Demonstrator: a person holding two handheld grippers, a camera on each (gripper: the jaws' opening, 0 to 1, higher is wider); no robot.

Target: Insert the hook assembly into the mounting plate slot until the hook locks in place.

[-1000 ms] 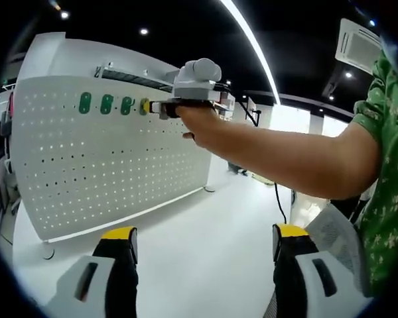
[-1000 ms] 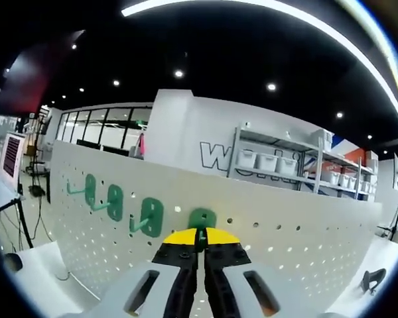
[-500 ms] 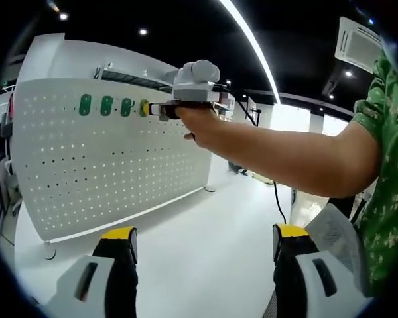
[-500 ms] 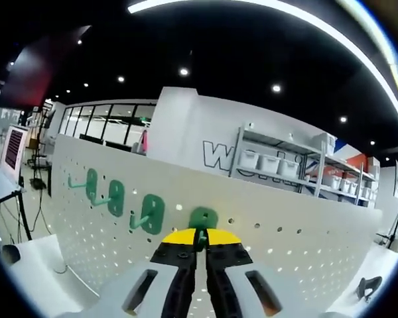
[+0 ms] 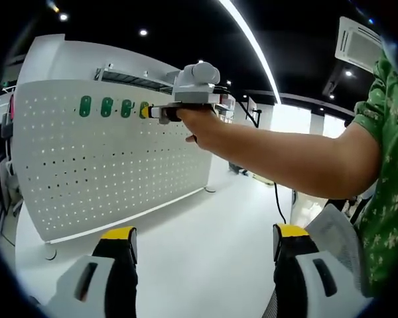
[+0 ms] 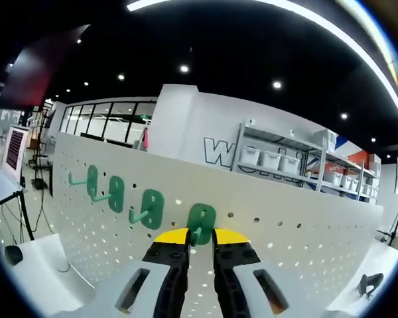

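Note:
A white perforated mounting plate (image 5: 106,172) stands upright on the table. Several green hooks hang in a row near its top edge. The rightmost green hook (image 6: 201,224) sits on the mounting plate (image 6: 305,245), in the gap between my right gripper's parted jaws. My right gripper (image 6: 200,240) is open, its yellow-tipped fingers (image 6: 172,237) on either side of the hook. In the left gripper view a hand holds the right gripper (image 5: 152,112) against the board beside that hook (image 5: 144,109). My left gripper (image 5: 202,238) hangs low over the table, wide open and holding nothing.
The person's forearm (image 5: 278,156) crosses the left gripper view from the right. The white table top (image 5: 199,225) runs in front of the plate. Shelves with white bins (image 6: 278,162) stand behind the plate. A small black item (image 6: 370,281) lies at the far right.
My right gripper's jaws have parted and let go of the rightmost green hook, which stays on the plate. The left gripper has not moved.

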